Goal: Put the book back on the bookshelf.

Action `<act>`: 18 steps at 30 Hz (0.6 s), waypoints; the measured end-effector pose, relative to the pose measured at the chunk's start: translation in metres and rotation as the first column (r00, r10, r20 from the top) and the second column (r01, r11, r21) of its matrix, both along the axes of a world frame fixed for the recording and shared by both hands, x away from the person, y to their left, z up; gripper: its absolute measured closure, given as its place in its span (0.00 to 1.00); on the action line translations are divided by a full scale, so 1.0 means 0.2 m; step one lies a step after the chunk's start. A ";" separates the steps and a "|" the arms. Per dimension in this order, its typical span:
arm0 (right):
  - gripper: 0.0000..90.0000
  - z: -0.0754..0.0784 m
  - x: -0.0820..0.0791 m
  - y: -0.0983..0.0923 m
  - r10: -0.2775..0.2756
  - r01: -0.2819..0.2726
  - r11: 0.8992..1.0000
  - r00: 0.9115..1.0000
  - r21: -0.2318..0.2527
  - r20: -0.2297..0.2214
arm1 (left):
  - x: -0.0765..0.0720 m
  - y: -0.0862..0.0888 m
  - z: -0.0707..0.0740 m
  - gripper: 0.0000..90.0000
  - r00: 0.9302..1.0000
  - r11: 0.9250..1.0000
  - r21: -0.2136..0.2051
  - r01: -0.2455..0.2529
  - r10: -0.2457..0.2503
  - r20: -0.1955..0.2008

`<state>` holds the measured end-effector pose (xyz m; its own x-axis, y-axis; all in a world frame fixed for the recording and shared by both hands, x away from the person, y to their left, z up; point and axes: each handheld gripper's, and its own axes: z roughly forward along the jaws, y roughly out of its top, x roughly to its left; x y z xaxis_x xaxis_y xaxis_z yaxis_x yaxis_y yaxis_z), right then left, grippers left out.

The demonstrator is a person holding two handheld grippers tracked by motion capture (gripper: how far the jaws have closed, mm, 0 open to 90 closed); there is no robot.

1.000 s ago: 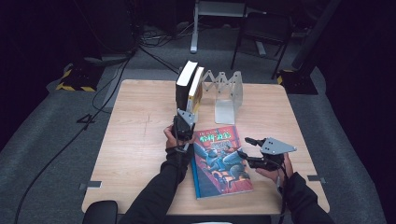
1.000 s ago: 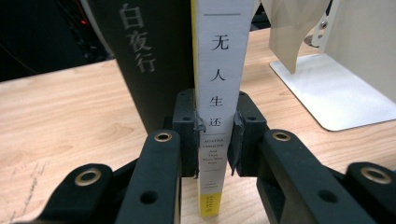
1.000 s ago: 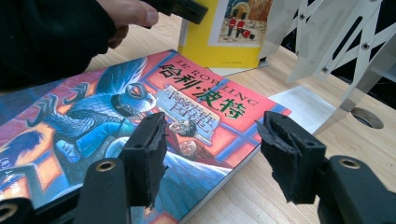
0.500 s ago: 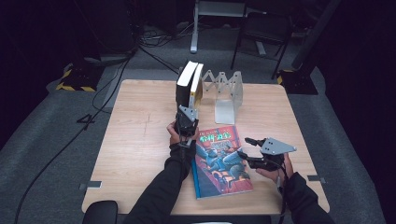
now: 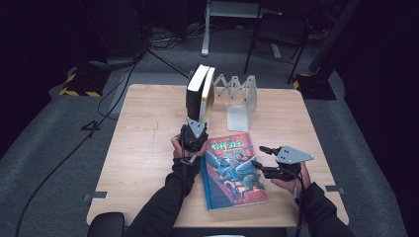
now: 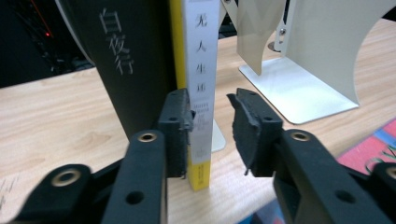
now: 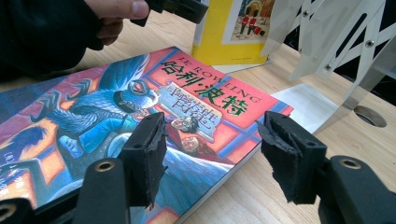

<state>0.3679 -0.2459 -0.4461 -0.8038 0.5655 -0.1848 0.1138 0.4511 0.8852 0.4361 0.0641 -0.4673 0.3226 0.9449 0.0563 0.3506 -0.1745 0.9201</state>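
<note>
Pale wood table (image 5: 143, 148) fills the middle of the high view, and we see our two arms coming in from the bottom edge. Our left gripper (image 5: 193, 134) sits just left of centre, pointing up the frame at two upright books: a black book (image 5: 195, 91) and, touching its right side, a yellow book (image 5: 208, 94). In the left gripper view the jaws stand apart with nothing held; the left pad (image 6: 176, 126) lies at the yellow book's white spine (image 6: 201, 70), while the right pad is clear of it, so the spine is between them but not squeezed. Whether the left pad actually touches we cannot tell.

A white folding book rack (image 5: 239, 98) stands just right of the upright books, its flat foot (image 6: 299, 88) resting on the wood.

A colourful paperback (image 5: 232, 170) lies flat at lower centre. Our right gripper (image 5: 264, 160) hovers at its right edge, jaws wide apart and empty; in the right gripper view the cover (image 7: 154, 116) shows between and behind the pads.
</note>
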 end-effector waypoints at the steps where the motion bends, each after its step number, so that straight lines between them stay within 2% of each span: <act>1: 0.45 0.00 0.00 0.00 -0.001 0.001 1.000 1.000 -0.003 0.000 | 0.00 0.00 0.00 0.78 1.000 1.000 0.000 -0.001 0.001 -0.005; 5: 0.45 -0.01 0.00 0.01 0.006 -0.006 1.000 1.000 -0.012 0.000 | 0.01 -0.01 -0.02 0.92 1.000 1.000 0.005 -0.009 0.010 -0.017; 8: 0.45 -0.01 0.00 0.01 0.006 -0.006 1.000 1.000 -0.011 -0.001 | 0.03 -0.03 -0.02 0.97 1.000 1.000 0.015 -0.009 0.010 -0.021; 13: 0.45 0.00 0.00 0.00 0.004 -0.004 1.000 1.000 -0.006 -0.001 | 0.08 -0.05 -0.01 0.96 0.999 1.000 -0.003 -0.024 0.024 -0.033; 18: 0.45 -0.01 0.00 0.00 0.004 -0.004 1.000 1.000 -0.007 -0.002 | 0.12 -0.07 -0.01 0.94 0.999 1.000 0.004 -0.011 0.011 -0.041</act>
